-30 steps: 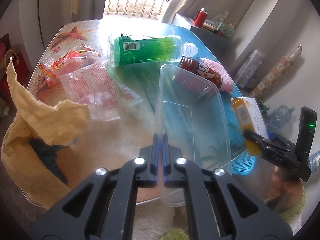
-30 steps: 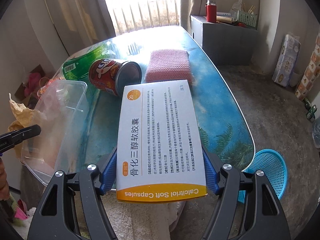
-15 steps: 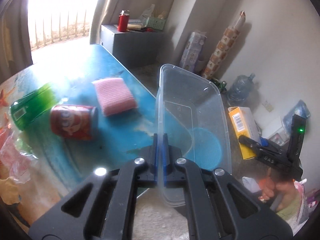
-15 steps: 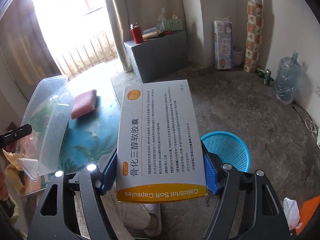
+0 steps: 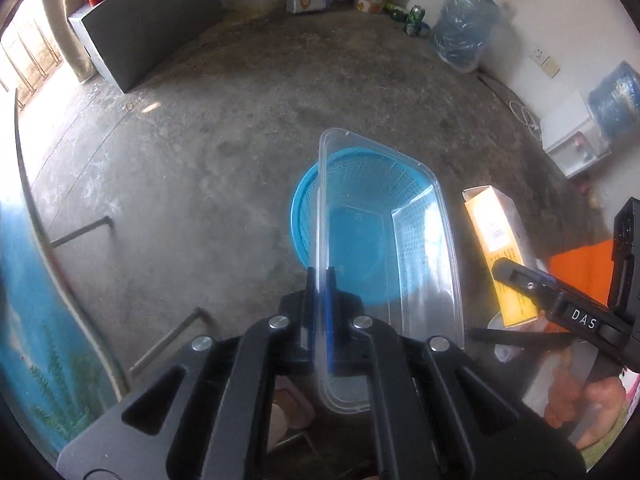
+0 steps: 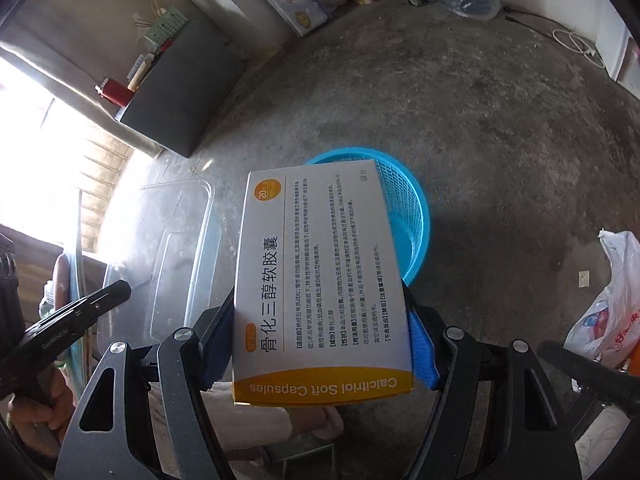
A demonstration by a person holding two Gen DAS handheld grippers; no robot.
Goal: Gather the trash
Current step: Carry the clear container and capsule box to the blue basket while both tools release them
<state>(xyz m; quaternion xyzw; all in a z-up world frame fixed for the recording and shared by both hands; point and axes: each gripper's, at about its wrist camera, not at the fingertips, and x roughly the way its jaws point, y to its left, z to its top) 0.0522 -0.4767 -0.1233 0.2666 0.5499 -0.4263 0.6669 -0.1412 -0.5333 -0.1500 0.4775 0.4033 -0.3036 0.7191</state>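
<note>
Left tool (image 5: 319, 280) is pinched thin on one long wall of the clear tray (image 5: 384, 248), which juts away from it lengthwise; seen through the plastic, the blue basket (image 5: 308, 216) sits on the floor directly below; right tool (image 6: 322, 320) stands wide, clamping the pill box (image 6: 320, 276) by its long sides, its far end overlapping the basket's (image 6: 408, 208) near rim; I'd judge the tray nearer centred for a drop, the box needing a shade more reach.

Above the floor basket (image 5: 308, 216) hangs the clear tub (image 5: 400, 240), the capsule box (image 6: 320, 280) just right of it.
</note>
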